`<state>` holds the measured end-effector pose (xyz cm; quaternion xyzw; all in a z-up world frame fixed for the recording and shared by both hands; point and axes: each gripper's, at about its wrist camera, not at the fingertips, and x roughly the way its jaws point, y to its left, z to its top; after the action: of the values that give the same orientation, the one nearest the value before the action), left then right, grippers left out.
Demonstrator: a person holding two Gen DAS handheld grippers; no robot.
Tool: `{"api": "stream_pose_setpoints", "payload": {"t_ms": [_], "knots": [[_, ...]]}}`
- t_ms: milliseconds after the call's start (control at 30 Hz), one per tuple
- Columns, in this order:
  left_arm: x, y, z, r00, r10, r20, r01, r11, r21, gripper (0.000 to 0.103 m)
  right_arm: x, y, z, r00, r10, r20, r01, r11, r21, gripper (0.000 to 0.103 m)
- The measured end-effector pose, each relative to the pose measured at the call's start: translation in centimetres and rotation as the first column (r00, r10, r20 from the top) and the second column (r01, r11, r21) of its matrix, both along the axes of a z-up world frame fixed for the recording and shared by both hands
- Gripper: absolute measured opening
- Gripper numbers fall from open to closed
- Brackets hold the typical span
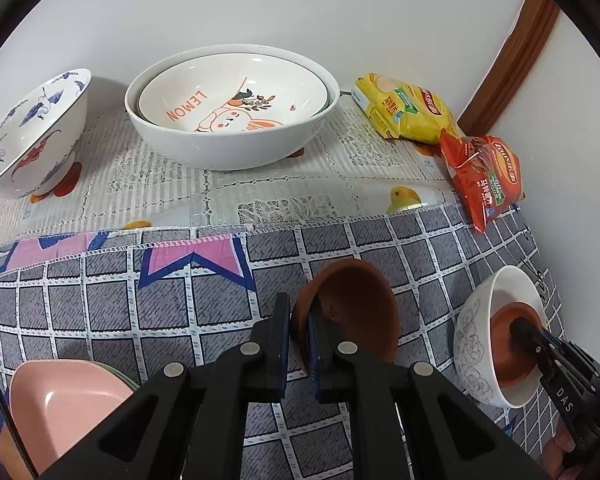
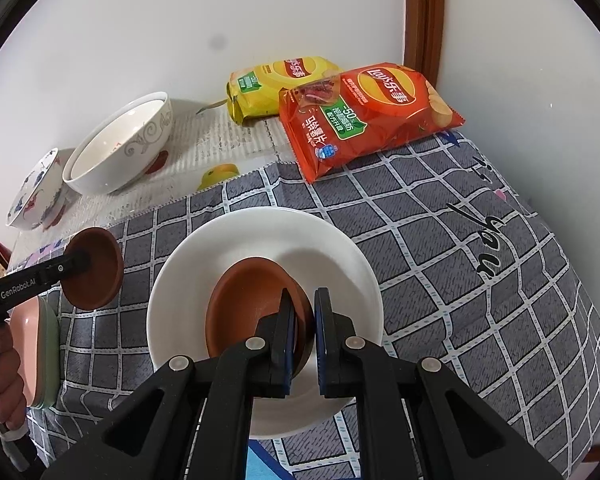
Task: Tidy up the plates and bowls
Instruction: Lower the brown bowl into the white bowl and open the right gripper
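Note:
My left gripper (image 1: 298,328) is shut on the rim of a small brown dish (image 1: 356,308) and holds it tilted above the checked cloth; it also shows in the right wrist view (image 2: 94,268). My right gripper (image 2: 304,328) is shut on the rim of a second brown dish (image 2: 252,304), which sits inside a white bowl (image 2: 340,248). That bowl with grey flower drawings also shows in the left wrist view (image 1: 476,340). A lemon-print plate (image 1: 232,96) lies inside a big white bowl (image 1: 228,148) at the back. A crane-pattern bowl (image 1: 28,136) stands at the far left.
A yellow chip bag (image 1: 408,112) and a red chip bag (image 1: 484,176) lie at the back right by the wall. A pink plate (image 1: 64,404) stacked on a green one sits at the near left. A wooden door frame (image 2: 424,12) rises at the right.

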<state>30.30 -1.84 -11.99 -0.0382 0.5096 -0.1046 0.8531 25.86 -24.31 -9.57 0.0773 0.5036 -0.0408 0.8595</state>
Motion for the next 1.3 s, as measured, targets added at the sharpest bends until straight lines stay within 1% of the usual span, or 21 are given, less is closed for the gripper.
{"api": "stream_pose_setpoints", "payload": {"t_ms": [533, 867, 1167, 1300], "knots": [[0.0, 0.4, 0.3, 1.000, 0.012, 0.001, -0.012, 1.000, 0.000, 0.008, 0.6, 0.4, -0.7, 0.999, 0.018, -0.030, -0.019, 1.000, -0.006, 0.009], [0.1, 0.5, 0.3, 1.000, 0.016, -0.002, -0.016, 1.000, 0.001, 0.008, 1.5, 1.3, -1.1, 0.997, 0.035, -0.066, -0.042, 0.993, -0.114, 0.009], [0.0, 0.4, 0.3, 1.000, 0.013, -0.003, -0.013, 1.000, 0.001, 0.009, 1.8, 1.8, -1.4, 0.994, 0.057, -0.095, -0.070, 0.988, -0.139, 0.010], [-0.1, 0.2, 0.4, 1.000, 0.009, -0.004, -0.009, 1.000, 0.001, 0.009, 2.0, 2.0, -1.6, 0.991, 0.063, -0.117, -0.082, 0.983, -0.165, 0.012]]}}
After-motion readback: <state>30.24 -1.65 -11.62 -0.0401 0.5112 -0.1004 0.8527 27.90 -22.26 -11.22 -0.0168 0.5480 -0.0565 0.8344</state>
